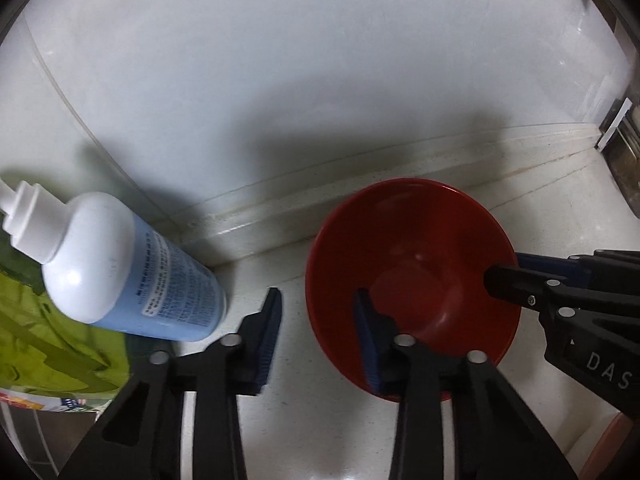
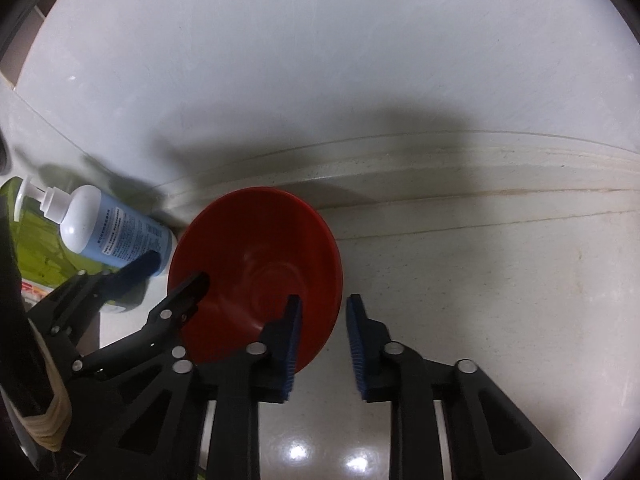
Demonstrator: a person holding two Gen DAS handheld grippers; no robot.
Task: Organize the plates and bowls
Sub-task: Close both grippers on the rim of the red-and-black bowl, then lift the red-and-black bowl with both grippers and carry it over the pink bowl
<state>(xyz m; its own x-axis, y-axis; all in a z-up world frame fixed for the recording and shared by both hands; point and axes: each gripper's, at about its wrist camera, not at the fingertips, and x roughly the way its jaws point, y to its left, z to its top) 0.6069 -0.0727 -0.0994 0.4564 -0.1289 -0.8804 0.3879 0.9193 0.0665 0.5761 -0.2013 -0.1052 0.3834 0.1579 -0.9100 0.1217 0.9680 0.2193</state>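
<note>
While the left tool (image 1: 318, 298) and right tool (image 2: 325, 304), jaws apart, straddle the red bowl (image 1: 424, 236), the right one reads "DAS"

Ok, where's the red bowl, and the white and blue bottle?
red bowl (image 1: 412, 256): left wrist view, on the inside of the bowl.
white and blue bottle (image 2: 116, 236): right wrist view, on its blue printed label.

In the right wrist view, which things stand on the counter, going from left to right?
Green package → pump bottle → red bowl → bare counter.
</note>
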